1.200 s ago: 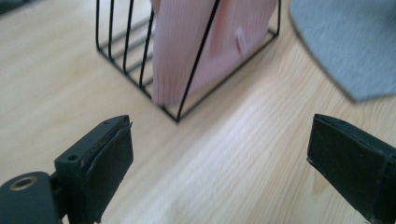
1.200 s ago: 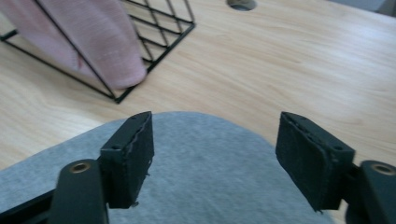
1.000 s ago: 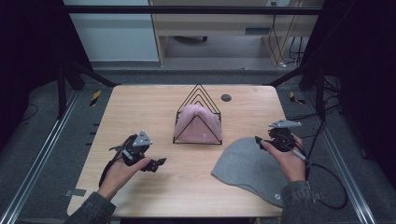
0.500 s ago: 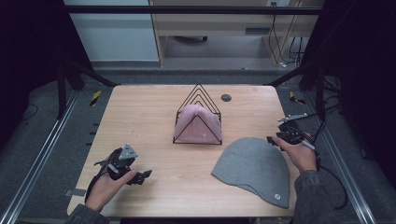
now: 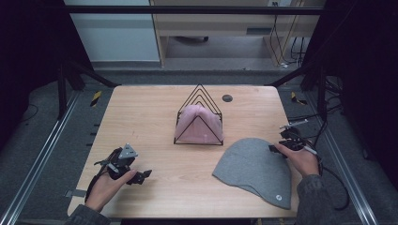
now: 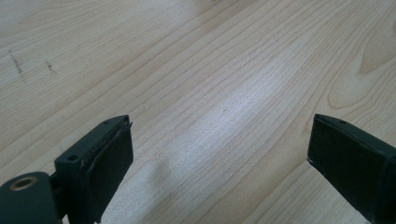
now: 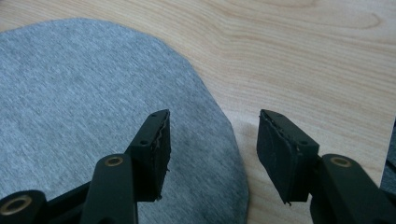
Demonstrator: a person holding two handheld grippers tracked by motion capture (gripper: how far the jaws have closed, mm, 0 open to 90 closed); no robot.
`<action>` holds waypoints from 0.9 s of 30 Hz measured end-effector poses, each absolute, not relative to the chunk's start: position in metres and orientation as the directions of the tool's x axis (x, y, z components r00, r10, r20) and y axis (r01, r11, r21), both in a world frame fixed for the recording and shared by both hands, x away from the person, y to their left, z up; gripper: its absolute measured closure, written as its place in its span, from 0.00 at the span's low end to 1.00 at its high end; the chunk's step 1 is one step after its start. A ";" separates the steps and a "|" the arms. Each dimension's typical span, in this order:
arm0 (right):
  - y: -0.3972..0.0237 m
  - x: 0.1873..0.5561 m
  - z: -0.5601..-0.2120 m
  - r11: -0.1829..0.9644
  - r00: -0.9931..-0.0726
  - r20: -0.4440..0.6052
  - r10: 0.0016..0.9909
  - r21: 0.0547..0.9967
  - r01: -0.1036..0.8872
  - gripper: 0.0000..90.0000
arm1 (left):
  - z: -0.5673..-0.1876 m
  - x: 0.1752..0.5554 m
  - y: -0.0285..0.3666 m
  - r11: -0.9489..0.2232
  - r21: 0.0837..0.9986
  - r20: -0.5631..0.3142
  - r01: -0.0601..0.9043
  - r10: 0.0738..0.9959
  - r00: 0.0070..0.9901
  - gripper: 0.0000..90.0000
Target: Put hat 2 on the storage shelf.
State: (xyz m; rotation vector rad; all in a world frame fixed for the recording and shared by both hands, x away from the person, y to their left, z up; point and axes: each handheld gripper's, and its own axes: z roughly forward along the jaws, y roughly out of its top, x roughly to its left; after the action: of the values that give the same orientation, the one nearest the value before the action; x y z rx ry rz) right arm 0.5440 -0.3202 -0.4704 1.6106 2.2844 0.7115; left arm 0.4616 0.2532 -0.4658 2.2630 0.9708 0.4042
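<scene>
Grey beanie (image 5: 256,171) lies flat at lower right, right gripper (image 7: 212,144) half-wide fingers just opening astride its edge, ungripped; next pinch; left gripper (image 6: 219,154) wide, empty.

In the high view a wire rack (image 5: 199,115) stands over a pink cloth (image 5: 199,124), crossing it with its bars, so the cloth's back side is hidden. The small round mark (image 5: 278,197) on the grey hat (image 5: 256,169) is too small to read. The dark disc (image 5: 227,98) on the table (image 5: 150,117) cannot be identified (too small). In the right gripper view the hat (image 7: 93,107) runs off the left and bottom edges.
</scene>
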 end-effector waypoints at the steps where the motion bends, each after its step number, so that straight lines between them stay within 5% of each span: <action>1: -0.321 0.544 -0.471 0.269 -0.357 0.071 0.932 0.524 0.808 0.50 | -0.466 0.461 0.253 -0.526 0.658 0.029 0.539 0.732 0.680 0.07; 16: -0.313 0.541 -0.478 0.309 -0.388 0.062 0.920 0.496 0.812 0.54 | -0.468 0.462 0.255 -0.532 0.647 0.028 0.546 0.733 0.680 0.08; 22: -0.311 0.537 -0.478 0.335 -0.416 0.055 0.908 0.500 0.799 0.67 | -0.468 0.463 0.255 -0.534 0.641 0.031 0.550 0.735 0.678 0.08; 27: -0.310 0.534 -0.478 0.356 -0.451 0.065 0.890 0.518 0.778 0.91 | -0.469 0.463 0.256 -0.528 0.640 0.024 0.558 0.740 0.672 0.09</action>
State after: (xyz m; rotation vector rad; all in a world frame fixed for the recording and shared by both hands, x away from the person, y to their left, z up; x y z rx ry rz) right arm 0.5337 -0.3096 -0.4783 1.4997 2.3903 0.7210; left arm 0.4633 0.2564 -0.4685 2.2790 0.9966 0.3923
